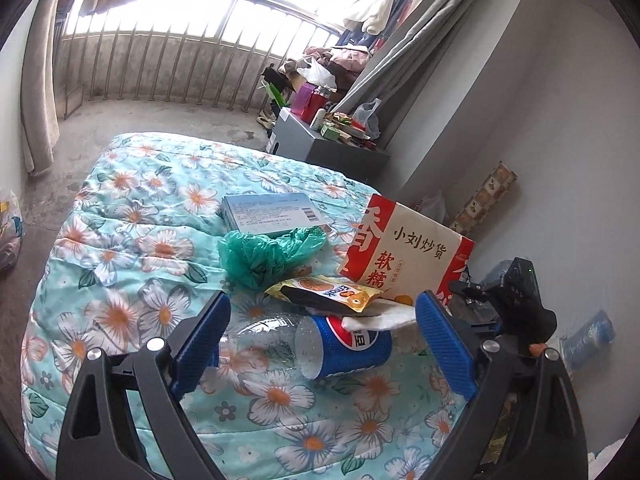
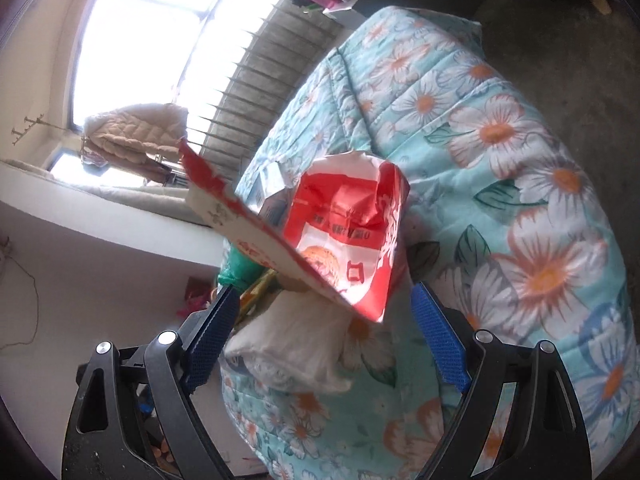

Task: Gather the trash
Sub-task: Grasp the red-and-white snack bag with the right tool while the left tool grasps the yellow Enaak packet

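Observation:
Trash lies on a floral quilt (image 1: pixel 132 248). A crushed Pepsi bottle (image 1: pixel 316 344) lies between the fingers of my open left gripper (image 1: pixel 322 324). Above it lie a yellow snack wrapper (image 1: pixel 328 292), a white tissue (image 1: pixel 380 318), a green plastic bag (image 1: pixel 264 252), a pale blue box (image 1: pixel 272 210) and a red and white paper bag (image 1: pixel 404 256). My right gripper (image 2: pixel 324 316) is open around the white tissue (image 2: pixel 296 344), with the red and white paper bag (image 2: pixel 344 232) just beyond. The right gripper's body (image 1: pixel 516 300) shows at the left view's right edge.
A grey wall stands right of the bed. A cluttered grey cabinet (image 1: pixel 320 140) stands beyond the bed, near curtains and a railed balcony. A blue plastic bottle (image 1: pixel 588 340) lies by the wall. Bags sit on the floor at far left (image 1: pixel 8 236).

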### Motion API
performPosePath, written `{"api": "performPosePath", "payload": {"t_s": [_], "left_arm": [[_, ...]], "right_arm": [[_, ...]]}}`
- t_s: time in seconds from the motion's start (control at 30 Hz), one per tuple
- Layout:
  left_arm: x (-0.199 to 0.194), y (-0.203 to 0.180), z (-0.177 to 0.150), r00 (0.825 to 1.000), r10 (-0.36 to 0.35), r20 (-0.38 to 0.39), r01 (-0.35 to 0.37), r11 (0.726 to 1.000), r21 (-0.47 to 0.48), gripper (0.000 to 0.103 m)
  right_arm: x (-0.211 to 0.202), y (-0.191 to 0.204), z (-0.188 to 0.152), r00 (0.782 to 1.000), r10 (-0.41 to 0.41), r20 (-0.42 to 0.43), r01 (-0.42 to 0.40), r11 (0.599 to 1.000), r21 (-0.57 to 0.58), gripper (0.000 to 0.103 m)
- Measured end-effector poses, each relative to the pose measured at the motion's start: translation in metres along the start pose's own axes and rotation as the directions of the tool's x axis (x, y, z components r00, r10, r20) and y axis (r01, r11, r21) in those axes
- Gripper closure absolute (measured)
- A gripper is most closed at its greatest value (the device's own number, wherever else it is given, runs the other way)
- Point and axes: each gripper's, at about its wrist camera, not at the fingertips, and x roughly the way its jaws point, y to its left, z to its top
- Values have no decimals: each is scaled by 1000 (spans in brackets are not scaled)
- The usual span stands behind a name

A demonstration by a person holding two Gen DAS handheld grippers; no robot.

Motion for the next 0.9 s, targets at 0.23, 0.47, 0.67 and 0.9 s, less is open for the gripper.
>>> {"api": "performPosePath", "payload": {"t_s": [0.23, 0.47, 0.67, 0.9], "left_arm": [[3, 14, 1, 1000, 11, -2, -11, 1000, -30, 12], [7, 17, -1, 1000, 7, -7, -8, 999, -33, 12], [10, 14, -3, 1000, -18, -8, 18, 1000, -24, 12], [15, 4, 6, 996, -94, -8, 94, 995, -11, 12]], "right_arm": [[25, -23, 22, 992, 124, -21, -120, 985, 126, 28], [29, -36, 18, 995, 101, -22, -96, 979, 178, 63], [14, -40, 11, 992, 124, 16, -124, 974, 190, 81], [-15, -42, 1, 991, 101, 83, -113, 981, 156, 83]]}}
